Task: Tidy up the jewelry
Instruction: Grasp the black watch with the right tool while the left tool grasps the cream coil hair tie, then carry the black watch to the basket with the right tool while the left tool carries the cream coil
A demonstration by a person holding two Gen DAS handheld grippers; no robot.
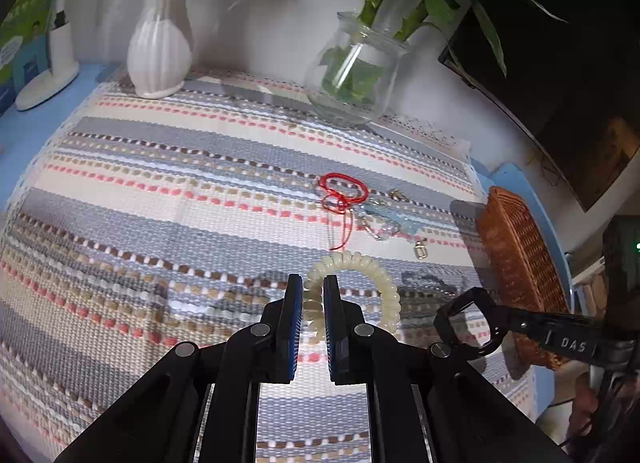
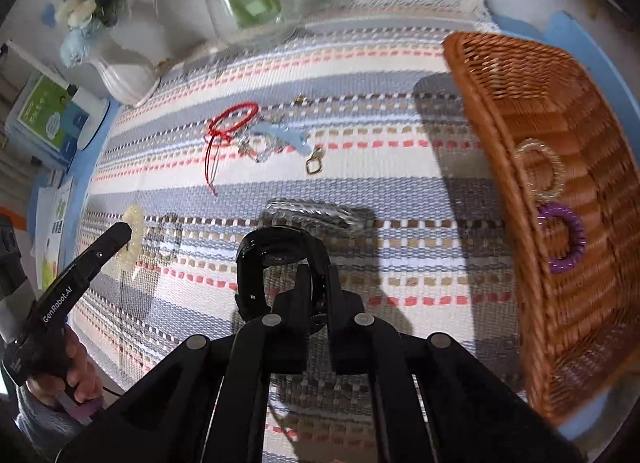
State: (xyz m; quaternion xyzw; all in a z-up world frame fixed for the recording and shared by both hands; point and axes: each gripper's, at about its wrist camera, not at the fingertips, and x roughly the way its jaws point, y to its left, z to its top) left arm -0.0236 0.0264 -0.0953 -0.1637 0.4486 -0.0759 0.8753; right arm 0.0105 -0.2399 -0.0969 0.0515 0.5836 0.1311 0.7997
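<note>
A cream bracelet [image 1: 352, 295] and red cord [image 1: 342, 193] are lying on a grey, pink and beige striped mat [image 1: 160, 191]; the wicker basket [image 2: 560, 223] is showing orange-brown.

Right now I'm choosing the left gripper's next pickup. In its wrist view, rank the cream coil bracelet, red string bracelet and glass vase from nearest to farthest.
1. Cream coil bracelet: between the left gripper fingers.
2. Red string bracelet: mid-mat, ahead and slightly right.
3. Glass vase: at the mat's far edge, by the wall.

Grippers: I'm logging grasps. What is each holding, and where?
Right gripper grips the black watch by its band. Left gripper pinches the cream bead bracelet by its near-left arc.
</note>
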